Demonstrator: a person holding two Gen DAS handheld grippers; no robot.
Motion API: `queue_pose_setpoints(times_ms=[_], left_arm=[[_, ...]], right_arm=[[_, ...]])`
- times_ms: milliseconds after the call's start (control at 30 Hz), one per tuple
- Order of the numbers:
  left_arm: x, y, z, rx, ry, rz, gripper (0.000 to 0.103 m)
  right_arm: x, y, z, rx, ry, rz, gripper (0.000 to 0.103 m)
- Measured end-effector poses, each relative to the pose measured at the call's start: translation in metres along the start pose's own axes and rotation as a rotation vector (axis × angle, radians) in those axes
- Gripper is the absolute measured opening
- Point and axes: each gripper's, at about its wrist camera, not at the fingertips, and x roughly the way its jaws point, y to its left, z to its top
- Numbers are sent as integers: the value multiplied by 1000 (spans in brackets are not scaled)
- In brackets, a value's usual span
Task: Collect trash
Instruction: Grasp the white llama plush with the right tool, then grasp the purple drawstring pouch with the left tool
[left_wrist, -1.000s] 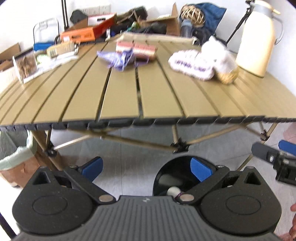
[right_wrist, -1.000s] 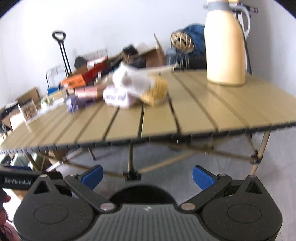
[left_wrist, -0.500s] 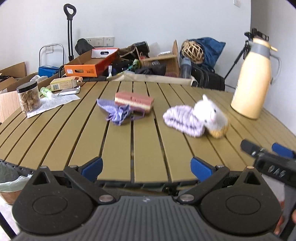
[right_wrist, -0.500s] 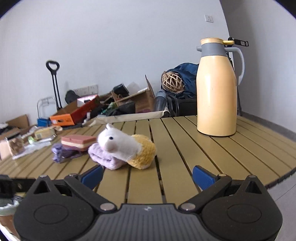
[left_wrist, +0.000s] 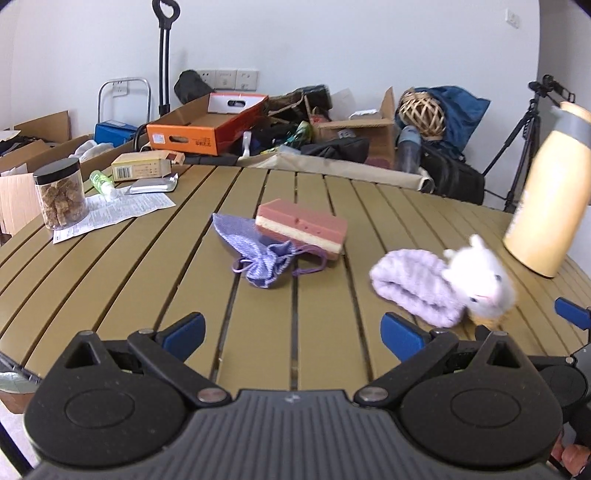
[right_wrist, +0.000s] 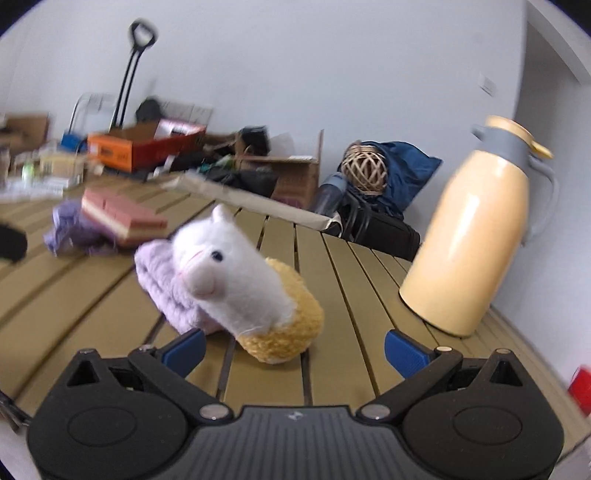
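Over the near edge of the slatted surface (left_wrist: 122, 280), both claws hover with jaws spread wide and nothing between them: left claw (left_wrist: 291, 334), right claw (right_wrist: 293, 347).

Step in hand, as you read it: approach and pick a target; nothing is grasped yet. What counts as trash is unclear. Likeliest candidates: the printed paper sheet (left_wrist: 110, 216) and foil packet (left_wrist: 151, 185) at the far left, well apart from both claws.

Straight ahead of your left claw: purple drawstring pouch (left_wrist: 258, 254), touching the pink sponge (left_wrist: 301, 227) behind it. Ahead of your right claw: plush alpaca (right_wrist: 236, 277) lying against a lilac folded cloth (right_wrist: 162, 280), just beside the fingertips.

Next move calls for choosing one item, lining the jaws across it, and lowering toward the slats.

In the way:
- yellow thermos (right_wrist: 476, 236), upright at right, near the plush; easy to knock.
- jar of snacks (left_wrist: 59, 194) standing on the paper sheet; it pins it.
- a bagged bin (left_wrist: 14, 384) barely shows at the left edge, below the surface.
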Motion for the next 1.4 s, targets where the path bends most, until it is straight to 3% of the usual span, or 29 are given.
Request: queue_pose_setpoints(times_ms=[367, 533, 633, 667, 1000, 1300, 1400], left_arm=[[36, 35, 19, -41, 40, 61, 103], [41, 42, 20, -52, 52, 75, 103], [42, 43, 20, -50, 52, 78, 103], [42, 42, 20, -49, 53, 77, 103], [44, 45, 21, -53, 46, 71, 103], [56, 40, 30, -33, 17, 68, 103], [65, 35, 35, -33, -1, 59, 103]], right_arm=[[27, 41, 12, -295, -34, -74, 102], [33, 49, 16, -362, -54, -78, 96], [36, 49, 17, -345, -46, -44, 72], [38, 50, 16, -343, -38, -45, 59], [28, 31, 16, -224, -81, -50, 50], [1, -16, 20, 59, -151, -43, 50], [-9, -23, 15, 93, -172, -39, 50]])
